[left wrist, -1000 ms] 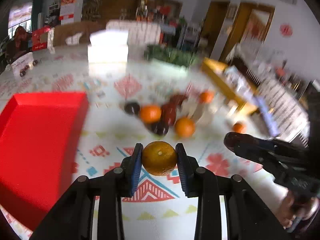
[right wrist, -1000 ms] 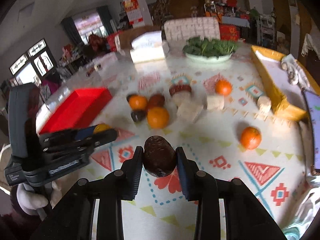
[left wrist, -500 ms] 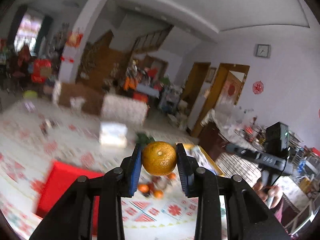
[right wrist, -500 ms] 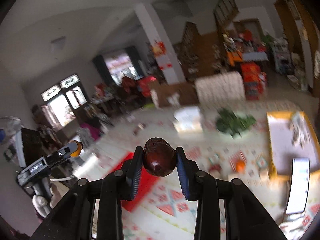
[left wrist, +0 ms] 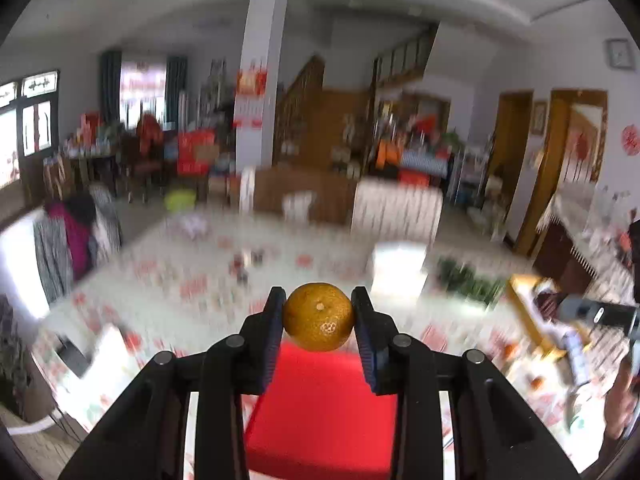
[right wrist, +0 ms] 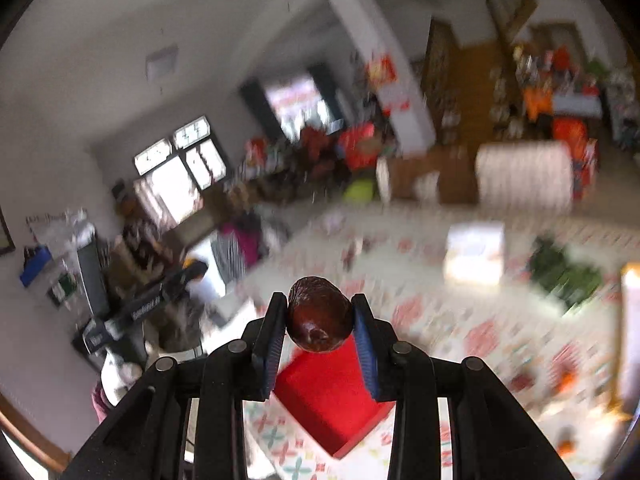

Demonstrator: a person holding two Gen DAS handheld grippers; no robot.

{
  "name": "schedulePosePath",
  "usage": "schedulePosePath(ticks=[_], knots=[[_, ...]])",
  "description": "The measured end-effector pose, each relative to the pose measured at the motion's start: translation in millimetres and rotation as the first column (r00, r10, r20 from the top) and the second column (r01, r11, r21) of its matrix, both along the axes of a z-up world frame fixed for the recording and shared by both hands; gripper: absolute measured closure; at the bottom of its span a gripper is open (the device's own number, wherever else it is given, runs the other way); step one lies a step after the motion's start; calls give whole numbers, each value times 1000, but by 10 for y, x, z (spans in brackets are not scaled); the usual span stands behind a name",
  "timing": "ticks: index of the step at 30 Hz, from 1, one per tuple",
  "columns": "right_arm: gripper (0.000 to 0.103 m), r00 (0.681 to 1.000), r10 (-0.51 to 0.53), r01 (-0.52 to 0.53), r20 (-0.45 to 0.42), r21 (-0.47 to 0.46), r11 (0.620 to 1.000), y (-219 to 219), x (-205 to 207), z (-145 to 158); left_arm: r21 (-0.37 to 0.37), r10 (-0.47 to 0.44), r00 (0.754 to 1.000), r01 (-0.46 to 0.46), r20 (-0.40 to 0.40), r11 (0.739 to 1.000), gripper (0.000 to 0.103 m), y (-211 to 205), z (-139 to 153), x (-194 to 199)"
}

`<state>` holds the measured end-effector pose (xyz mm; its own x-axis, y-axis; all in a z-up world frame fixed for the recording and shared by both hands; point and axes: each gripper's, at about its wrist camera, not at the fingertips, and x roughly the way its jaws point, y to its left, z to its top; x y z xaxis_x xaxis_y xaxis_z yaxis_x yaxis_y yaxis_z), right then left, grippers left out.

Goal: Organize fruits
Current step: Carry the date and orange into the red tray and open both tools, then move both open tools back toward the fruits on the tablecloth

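Patterned table [left wrist: 168,292] blurred; left tool [left wrist: 319,317] grips dimpled orange [left wrist: 319,316].

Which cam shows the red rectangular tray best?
Left wrist: the red rectangular tray sits centred and large below the held orange mandarin. Right wrist shows it smaller, angled, partly hidden behind the fingers.

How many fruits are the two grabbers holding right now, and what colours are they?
Orange fruit: 1, in the left gripper
Dark brown fruit: 1, in the right gripper
Total: 2 fruits held, both above the red tray
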<state>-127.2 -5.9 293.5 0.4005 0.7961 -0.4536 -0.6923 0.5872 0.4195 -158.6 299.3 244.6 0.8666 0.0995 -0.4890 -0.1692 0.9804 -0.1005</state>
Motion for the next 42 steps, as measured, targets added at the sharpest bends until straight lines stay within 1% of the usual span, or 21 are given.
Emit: schedulePosePath(ticks=[2,4,7,10,16,19,21,22,23,24,25,29,31,32,33,34,35,36,38,41,42], knots=[[67,996,47,-50,-70,-48,998,337,99,-532,-19,9,998,-10,-68,1000,70,46,-488,180],[67,988,78,-92,-135,-98,991,700,183,-1039,-67,7,989,-17,-147,998,70,113,-1000,355],[67,972,96,-133,-217,-161,978,1122,345,-1671,-114,36,967,-67,-253,991,70,237,-1641,572],[67,965,100,-156,-241,-227,961,1436,437,-2066,-138,49,948,-96,-314,986,70,373,-1971,664],[67,965,97,-176,-246,-324,930,1757,519,-2567,-150,53,929,-116,-367,982,70,488,-2229,781],[67,968,88,-169,-237,-344,924,1801,547,-2670,-157,53,929,-117,-366,981,69,510,-2224,767],[66,974,81,-152,-212,-348,925,1831,563,-2694,-184,28,934,-100,-357,978,60,516,-2191,759],[65,975,82,-151,-206,-345,926,1847,573,-2695,-198,16,934,-92,-356,976,58,517,-2180,766],[59,976,86,-152,-202,-339,928,1845,569,-2689,-202,14,934,-92,-356,975,56,512,-2165,762],[52,976,88,-152,-199,-333,931,1835,554,-2667,-193,23,935,-97,-354,976,54,501,-2137,749],[49,977,90,-149,-193,-323,934,1811,541,-2638,-180,32,937,-100,-347,979,53,482,-2104,729],[48,982,85,-131,-167,-289,948,1693,502,-2506,-147,57,961,-100,-270,984,53,374,-1841,555],[48,986,75,-113,-147,-267,957,1575,470,-2394,-86,94,975,-113,-200,990,50,249,-1620,416],[48,989,66,-98,-129,-260,961,1501,451,-2331,-32,124,981,-130,-147,991,41,148,-1473,323],[48,993,52,-77,-104,-255,964,1415,428,-2266,5,144,984,-144,-101,990,27,66,-1352,248],[48,997,31,-48,-70,-253,966,1304,399,-2188,36,163,986,-161,-42,986,20,-31,-1217,147],[48,999,9,-19,-39,-252,968,1209,381,-2123,48,169,986,-169,7,984,9,-98,-1112,69],[48,1000,-21,22,8,-242,970,1058,337,-2025,51,163,983,-168,85,985,3,-210,-964,-68],[47,993,-70,90,96,-222,971,790,245,-1858,26,116,973,-124,200,992,2,-397,-763,-267],[31,971,-155,189,184,-183,965,326,158,-1657,-53,31,956,-16,291,998,2,-607,-597,-403],[31,961,-196,230,194,-176,957,152,154,-1610,-74,8,954,14,301,997,2,-659,-574,-404]])
